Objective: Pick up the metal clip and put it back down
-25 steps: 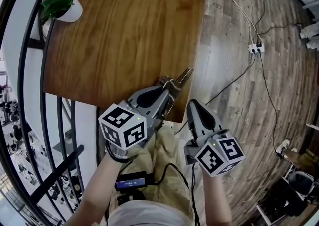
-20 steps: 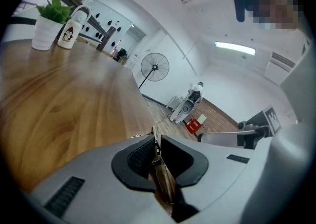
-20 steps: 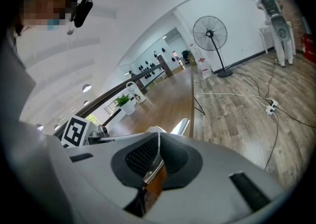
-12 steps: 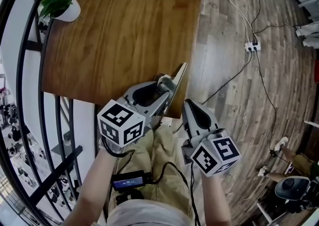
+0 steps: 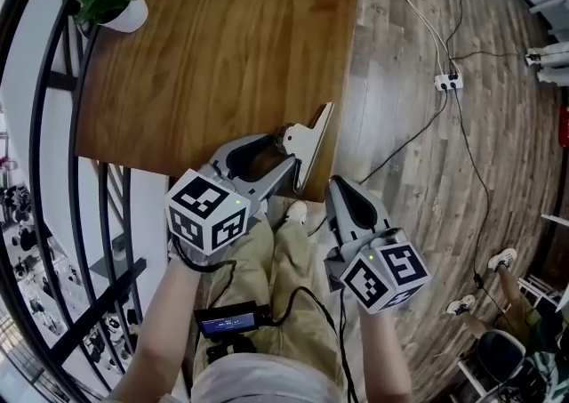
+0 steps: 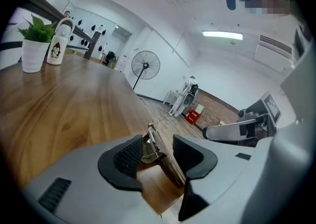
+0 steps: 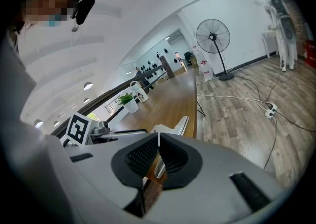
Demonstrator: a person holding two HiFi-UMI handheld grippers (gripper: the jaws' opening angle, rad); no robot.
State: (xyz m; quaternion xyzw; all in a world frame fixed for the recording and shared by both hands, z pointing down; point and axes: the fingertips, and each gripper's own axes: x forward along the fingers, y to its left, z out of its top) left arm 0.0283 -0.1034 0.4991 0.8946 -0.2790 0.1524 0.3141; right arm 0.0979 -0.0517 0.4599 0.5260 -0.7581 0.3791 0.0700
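The clip (image 5: 311, 134) sits at the near right corner of the surface (image 5: 222, 54). The left claw (image 6: 159, 155) has just been opening and now stands spread on either side of the clip, pads clear of it. The right claw (image 7: 158, 156) is pressed together, empty, just off that corner. The clip looks like thin, stiff metal, likely light and slick. It is best pinched squarely across its narrow sprung end.

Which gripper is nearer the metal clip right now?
Left. The left gripper, jaws just opened, straddles the metal clip at the table corner; the right gripper, shut, hangs off the table beside it.
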